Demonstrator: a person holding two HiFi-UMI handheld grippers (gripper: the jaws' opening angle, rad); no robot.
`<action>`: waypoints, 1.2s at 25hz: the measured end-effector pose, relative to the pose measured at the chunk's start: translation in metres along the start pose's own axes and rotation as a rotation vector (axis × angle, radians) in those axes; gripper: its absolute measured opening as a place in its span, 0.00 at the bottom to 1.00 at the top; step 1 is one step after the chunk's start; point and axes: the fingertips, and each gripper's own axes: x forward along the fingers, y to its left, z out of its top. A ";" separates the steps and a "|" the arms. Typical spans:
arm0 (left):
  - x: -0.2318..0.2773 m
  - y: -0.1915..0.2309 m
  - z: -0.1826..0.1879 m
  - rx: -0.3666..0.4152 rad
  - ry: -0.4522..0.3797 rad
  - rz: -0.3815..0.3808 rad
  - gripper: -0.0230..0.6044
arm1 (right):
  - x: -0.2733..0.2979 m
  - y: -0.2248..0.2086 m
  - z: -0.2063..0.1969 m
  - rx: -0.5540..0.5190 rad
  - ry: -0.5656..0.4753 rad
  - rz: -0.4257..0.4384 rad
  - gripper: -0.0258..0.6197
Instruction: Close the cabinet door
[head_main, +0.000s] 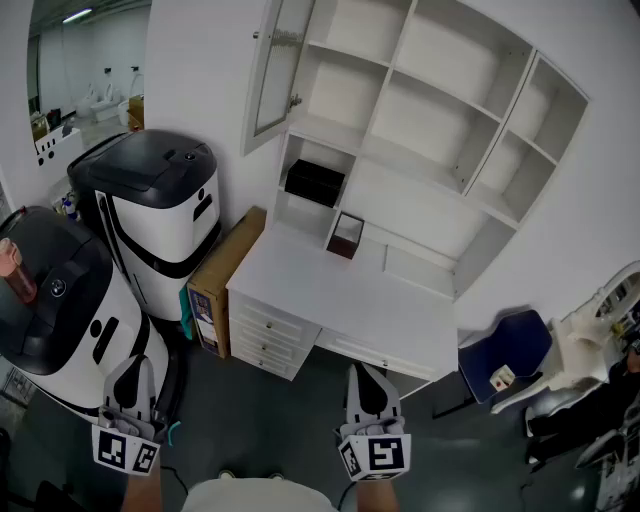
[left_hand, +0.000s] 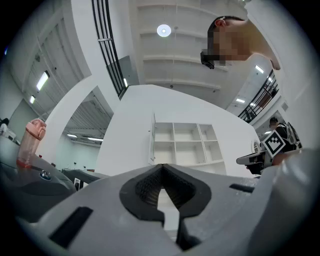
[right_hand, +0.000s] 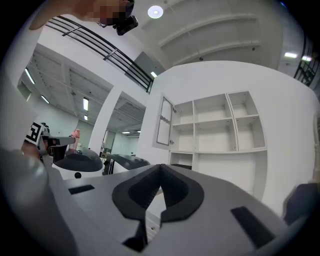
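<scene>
The white wall cabinet (head_main: 430, 130) stands over a white desk (head_main: 350, 305). Its glass door (head_main: 272, 70) at the upper left hangs swung open, away from the shelves. Both grippers are low at the near edge, well short of the desk and far from the door. My left gripper (head_main: 135, 368) is shut and holds nothing. My right gripper (head_main: 372, 375) is shut and empty too. In the left gripper view the closed left gripper (left_hand: 162, 169) points up toward the cabinet (left_hand: 185, 145). In the right gripper view the right gripper (right_hand: 160, 169) faces the open door (right_hand: 165, 121).
Two white-and-black machines (head_main: 160, 215) (head_main: 60, 300) stand at the left, a pink bottle (head_main: 15, 270) on the nearer one. A cardboard box (head_main: 225, 280) leans beside the desk. A black box (head_main: 314, 182) and a small dark box (head_main: 345, 236) sit in the cabinet. A blue chair (head_main: 505, 360) is at the right.
</scene>
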 end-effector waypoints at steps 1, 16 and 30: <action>-0.001 0.000 0.000 -0.001 0.002 0.002 0.04 | -0.001 0.002 0.000 -0.002 0.000 0.006 0.04; 0.020 -0.007 0.015 -0.047 -0.071 0.051 0.29 | -0.018 -0.039 -0.010 0.092 -0.046 0.022 0.04; 0.100 -0.010 -0.025 -0.027 -0.006 0.039 0.56 | 0.016 -0.077 -0.048 0.134 -0.010 0.018 0.04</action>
